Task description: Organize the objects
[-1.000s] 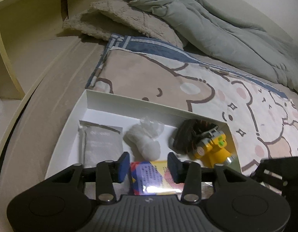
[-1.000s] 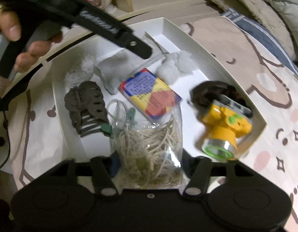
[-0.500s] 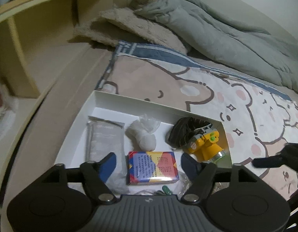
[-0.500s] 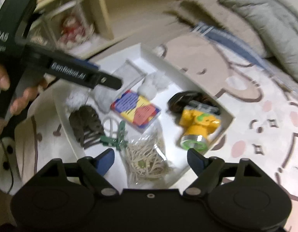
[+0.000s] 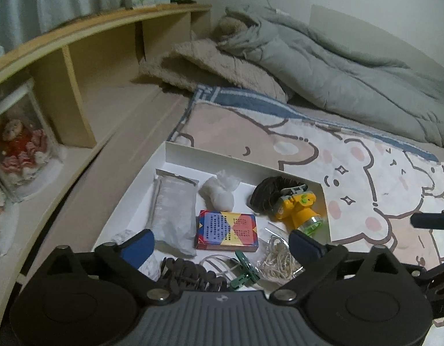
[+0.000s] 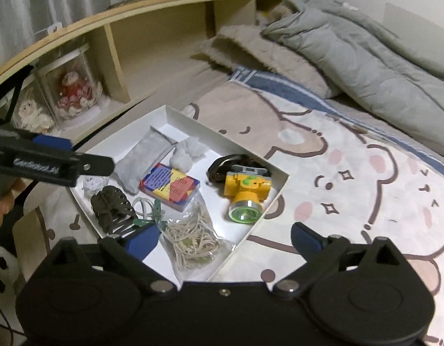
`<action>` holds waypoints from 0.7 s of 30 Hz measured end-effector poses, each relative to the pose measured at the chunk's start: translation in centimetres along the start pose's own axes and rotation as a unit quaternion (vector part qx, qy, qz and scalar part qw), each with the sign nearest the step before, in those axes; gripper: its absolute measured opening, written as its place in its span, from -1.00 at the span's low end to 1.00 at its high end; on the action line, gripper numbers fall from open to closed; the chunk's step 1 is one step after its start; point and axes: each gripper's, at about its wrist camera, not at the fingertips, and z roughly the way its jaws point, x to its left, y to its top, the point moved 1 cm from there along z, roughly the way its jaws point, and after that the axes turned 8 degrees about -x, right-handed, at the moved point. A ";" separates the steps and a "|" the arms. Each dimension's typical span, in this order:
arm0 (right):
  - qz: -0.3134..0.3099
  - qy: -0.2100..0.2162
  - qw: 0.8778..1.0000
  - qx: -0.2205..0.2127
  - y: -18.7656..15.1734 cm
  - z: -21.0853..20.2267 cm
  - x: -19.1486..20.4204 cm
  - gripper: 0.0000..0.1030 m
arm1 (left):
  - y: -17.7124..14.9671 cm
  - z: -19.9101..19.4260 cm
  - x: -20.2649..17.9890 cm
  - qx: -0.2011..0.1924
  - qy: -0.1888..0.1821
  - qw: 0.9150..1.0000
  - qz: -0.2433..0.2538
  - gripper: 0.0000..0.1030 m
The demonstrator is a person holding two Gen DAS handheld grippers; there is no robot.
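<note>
Grippers first: my left gripper point(image 5: 222, 243) and my right gripper point(image 6: 224, 238) both hang above the white tray point(image 6: 219, 137) with jaws that have just been opening and now stand wide, nothing pressed between the pads. On the tray's floor lie a colourful card box point(image 6: 170, 186), a yellow headlamp point(image 6: 246, 194) at the far right corner, a grey pouch point(image 5: 173, 213), a white cotton wad point(image 5: 220, 191), a dark hair claw point(image 6: 111, 206), a green clip point(image 5: 245, 271) and a clear bag of rubber bands point(image 6: 194, 238) near the front rim. All of this sits on the bear-print blanket point(image 6: 351, 178).
</note>
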 end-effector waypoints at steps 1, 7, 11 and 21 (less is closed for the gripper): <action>0.000 -0.006 1.000 -0.007 -0.2 -0.5 0.0 1.00 | -0.2 -0.6 -0.2 -0.004 0.003 1.000 0.002 0.97; 0.016 -0.021 0.999 -0.029 -1.2 -3.1 0.0 1.00 | -1.3 -4.1 -0.7 -0.023 0.033 0.999 0.009 1.00; 0.024 -0.026 0.998 -0.045 -2.0 -4.9 0.0 1.00 | -2.3 -6.5 -0.9 -0.041 0.035 0.999 0.002 1.00; 0.020 -0.044 0.996 -0.075 -4.3 -9.8 0.2 1.00 | -5.2 -11.4 -3.0 -0.067 0.040 0.997 0.014 1.00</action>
